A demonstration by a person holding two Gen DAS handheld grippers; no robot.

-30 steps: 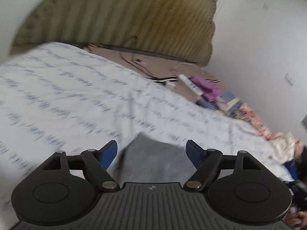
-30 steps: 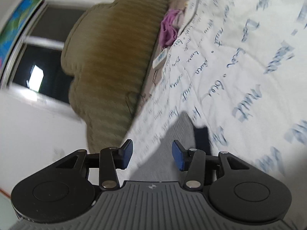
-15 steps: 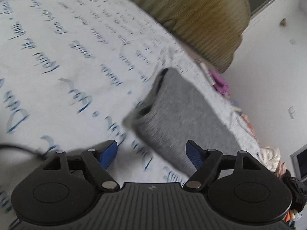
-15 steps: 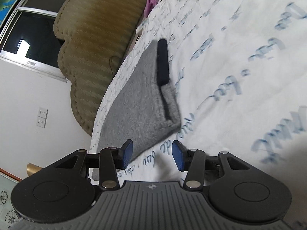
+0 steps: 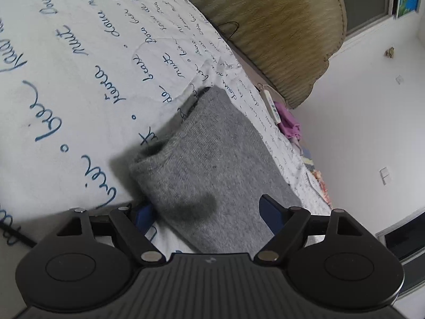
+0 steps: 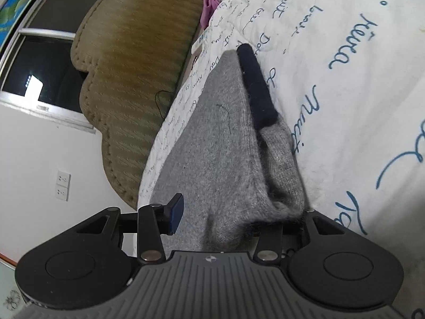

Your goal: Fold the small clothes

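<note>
A folded grey knitted garment (image 5: 212, 159) lies on the white bed sheet with blue writing (image 5: 66, 79). A dark navy band (image 6: 256, 90) runs along its far edge in the right wrist view. My left gripper (image 5: 207, 214) is open and low over a near corner of the garment, with one blue pad on each side of the fabric. My right gripper (image 6: 223, 220) is open at another corner of the garment (image 6: 225, 146). Its left pad (image 6: 176, 212) shows beside the fabric, while its right finger is hidden under the bulging grey fold.
An olive padded headboard (image 5: 265, 26) stands behind the bed. A white remote (image 5: 272, 103) and a pink cloth (image 5: 289, 125) lie near the bed's edge. White walls with sockets (image 6: 62, 186) and a dark window (image 6: 39, 79) lie beyond.
Both grippers have come down and forward to the grey garment, which now lies between each pair of jaws. The left view has rolled. Neither jaw gap has changed.
</note>
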